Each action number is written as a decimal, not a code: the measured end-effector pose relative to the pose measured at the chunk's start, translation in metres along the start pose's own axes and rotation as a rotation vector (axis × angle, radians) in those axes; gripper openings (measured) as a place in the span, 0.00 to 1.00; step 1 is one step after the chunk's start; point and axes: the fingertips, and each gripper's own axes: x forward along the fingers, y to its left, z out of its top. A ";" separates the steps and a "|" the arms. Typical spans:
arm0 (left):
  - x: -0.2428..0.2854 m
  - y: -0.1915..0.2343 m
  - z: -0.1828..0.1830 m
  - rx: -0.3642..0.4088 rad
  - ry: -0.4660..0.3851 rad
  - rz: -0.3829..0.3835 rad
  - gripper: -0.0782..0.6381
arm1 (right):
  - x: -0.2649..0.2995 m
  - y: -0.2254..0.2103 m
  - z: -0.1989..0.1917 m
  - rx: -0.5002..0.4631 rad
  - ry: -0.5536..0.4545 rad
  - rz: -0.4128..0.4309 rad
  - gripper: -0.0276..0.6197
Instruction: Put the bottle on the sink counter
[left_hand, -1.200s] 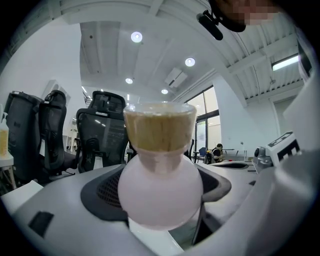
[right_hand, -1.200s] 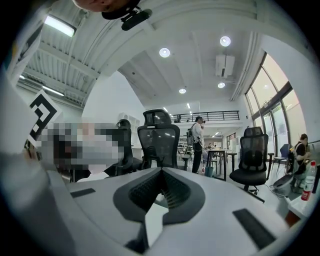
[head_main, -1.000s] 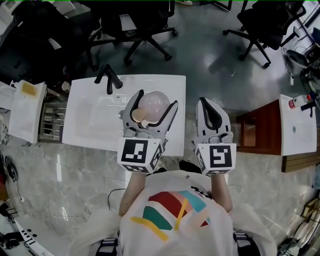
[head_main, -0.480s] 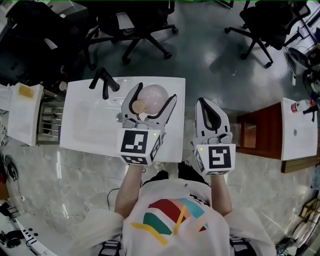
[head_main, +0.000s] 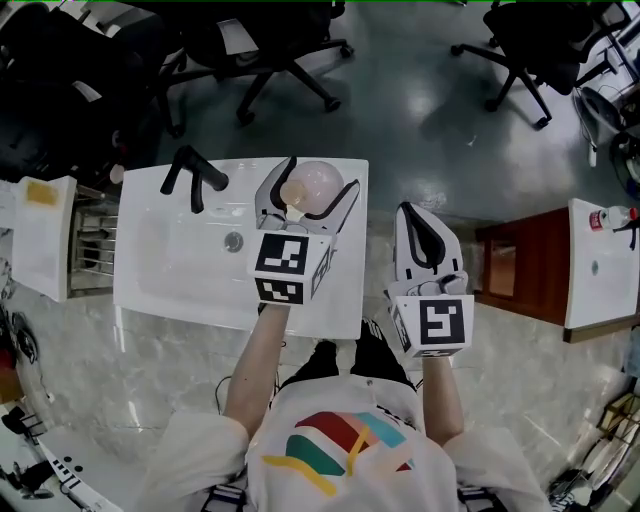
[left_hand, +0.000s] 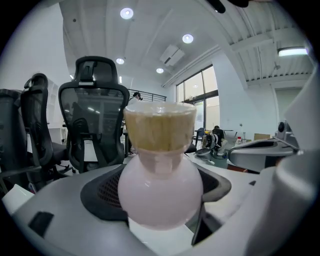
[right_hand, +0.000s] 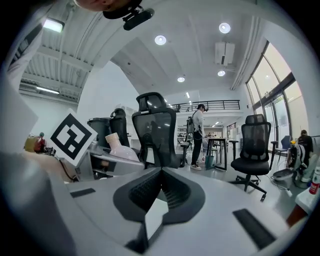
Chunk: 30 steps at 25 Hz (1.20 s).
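Where the head view looks down, the left gripper (head_main: 318, 182) hangs over the sink counter's (head_main: 180, 280) far right corner with the bottle (head_main: 310, 186) in it: carry-to-place step, I judge. Left gripper view: 2 jaws clamp the pink body, tan cap (left_hand: 160, 127) uppermost. Right gripper view: right gripper (right_hand: 161, 172) closed, empty; next move likely needs lowering till the base seats, then release.

The left gripper (head_main: 320, 176) holds the pink bottle (head_main: 314, 186) over the white sink counter (head_main: 345, 292), right gripper (head_main: 414, 214) alongside.

Pale pink bottle (head_main: 314, 184) with tan cap (left_hand: 159, 131); white sink (head_main: 170, 285); black faucet (head_main: 190, 176); pale marbled floor (head_main: 150, 385).
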 end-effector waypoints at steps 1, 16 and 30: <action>0.007 0.001 -0.003 -0.004 0.009 -0.001 0.67 | 0.002 0.000 -0.003 -0.007 0.007 0.004 0.06; 0.080 0.010 -0.079 -0.073 0.203 -0.011 0.67 | 0.004 -0.014 -0.056 0.027 0.127 0.002 0.06; 0.106 0.012 -0.141 -0.094 0.334 0.027 0.67 | 0.001 -0.025 -0.083 0.049 0.184 0.019 0.06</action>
